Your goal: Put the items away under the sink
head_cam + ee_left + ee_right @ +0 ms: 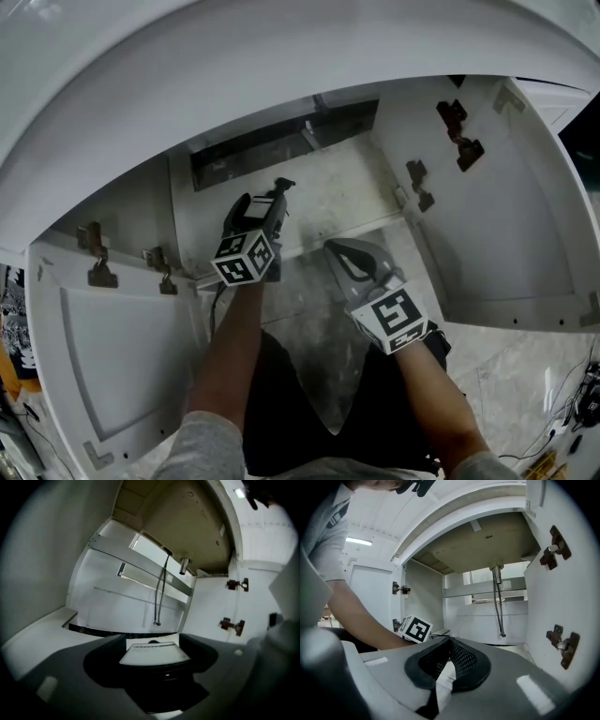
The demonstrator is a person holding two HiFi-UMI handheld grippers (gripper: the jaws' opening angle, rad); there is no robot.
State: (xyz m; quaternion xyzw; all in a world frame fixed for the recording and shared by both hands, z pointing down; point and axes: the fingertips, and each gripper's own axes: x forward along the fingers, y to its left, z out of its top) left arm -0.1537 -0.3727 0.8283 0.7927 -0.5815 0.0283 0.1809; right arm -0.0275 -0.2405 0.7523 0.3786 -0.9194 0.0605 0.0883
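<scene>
- Two grippers are pictured at the open cabinet under the white sink. The left door and the right door are both swung wide.
- A dark item with a pale flat top is gripped by the left gripper. Its jaws are spread wide and closed against the item's sides. What kind of item it is cannot be made out.
- The item is held just inside the left part of the cabinet, above the pale cabinet floor and close to the left side wall (the marker cube on that gripper is turned toward the head camera).
- The right gripper is shown with its jaws brought fully together and nothing between them.
- That gripper is held low at the front edge of the cabinet floor, just to the right of the left gripper and not touching it.
- Two thin hoses are seen hanging side by side from the underside of the sink toward the back of the cabinet. A short metal pipe is seen beside them.
- Dark hinges are seen on the right-hand side of the opening.
- A bare forearm in a grey sleeve is seen behind the left gripper.
</scene>
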